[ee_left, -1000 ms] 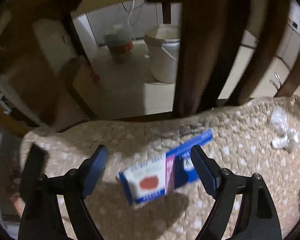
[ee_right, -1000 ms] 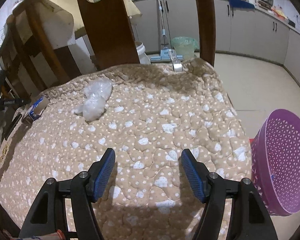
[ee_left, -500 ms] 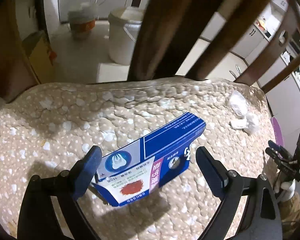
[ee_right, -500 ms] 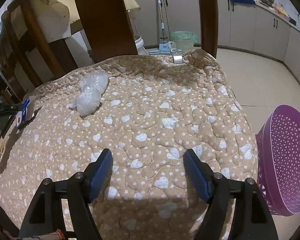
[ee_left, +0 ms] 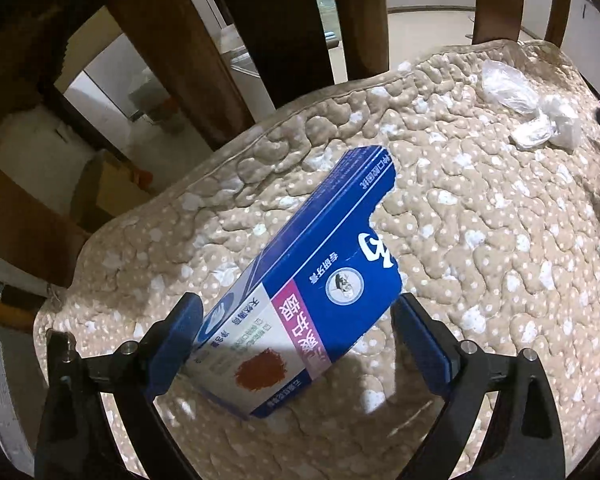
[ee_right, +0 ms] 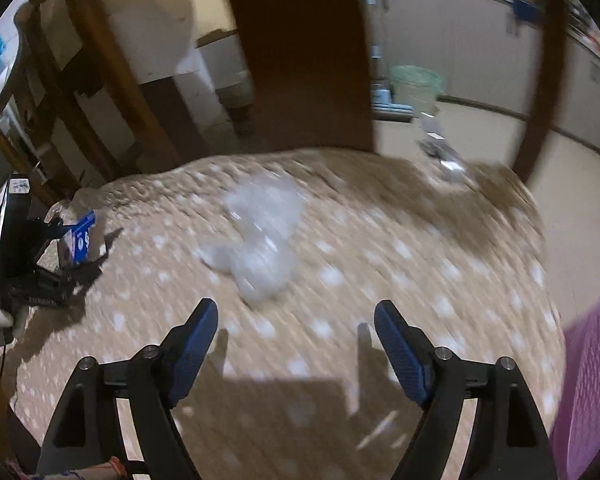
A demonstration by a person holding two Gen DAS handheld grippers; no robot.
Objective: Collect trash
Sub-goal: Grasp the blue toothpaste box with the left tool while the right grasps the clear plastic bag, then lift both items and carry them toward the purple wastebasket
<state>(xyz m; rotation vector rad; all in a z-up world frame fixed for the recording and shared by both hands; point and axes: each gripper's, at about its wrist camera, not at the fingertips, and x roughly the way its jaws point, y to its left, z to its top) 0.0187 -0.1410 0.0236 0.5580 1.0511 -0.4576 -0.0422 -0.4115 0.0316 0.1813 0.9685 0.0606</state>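
Quilted cushion (ee_left: 480,240), tan with white spots, covers the chair seat under both your claws. Purple basket (ee_right: 592,380) at its right edge. Blue-and-white carton (ee_left: 300,312): Chinese print, pink band, orange blot, round emblem; it sits between your left claw (ee_left: 296,344) pads, spread wide, contact unclear. Crumpled clear plastic (ee_right: 260,236) lies just ahead of your right claw (ee_right: 296,344), also wide, empty.

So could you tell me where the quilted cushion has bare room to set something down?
The widest bare stretch lies between the blue box and the crumpled plastic bag, and in front of the right gripper. The box corner, straddled by the left gripper, is crowded.
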